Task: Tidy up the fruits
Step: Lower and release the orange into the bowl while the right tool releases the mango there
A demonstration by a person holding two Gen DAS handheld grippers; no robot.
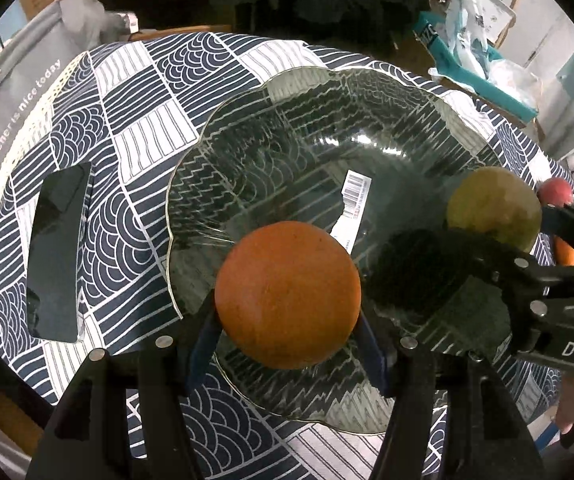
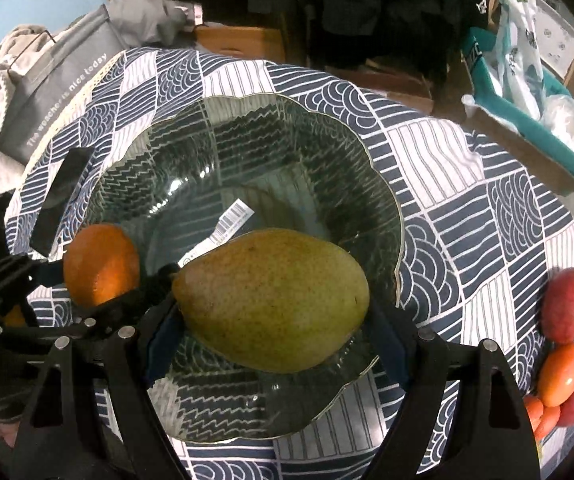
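My left gripper point(image 1: 287, 320) is shut on an orange point(image 1: 287, 294) and holds it over the near rim of a clear glass bowl point(image 1: 247, 120). My right gripper point(image 2: 275, 320) is shut on a green pear point(image 2: 275, 300) over the same bowl point(image 2: 383, 184). The pear also shows in the left wrist view point(image 1: 493, 208), and the orange in the right wrist view point(image 2: 101, 266). The bowl holds only a barcode label point(image 1: 353, 196).
The bowl stands on a blue and white patterned tablecloth point(image 1: 139, 100). A black phone point(image 1: 59, 252) lies left of the bowl. Red apples point(image 2: 567, 304), a tomato point(image 2: 559, 374) and carrots point(image 2: 541, 416) lie at the right. A grey bag point(image 2: 59, 88) sits beyond the far left edge.
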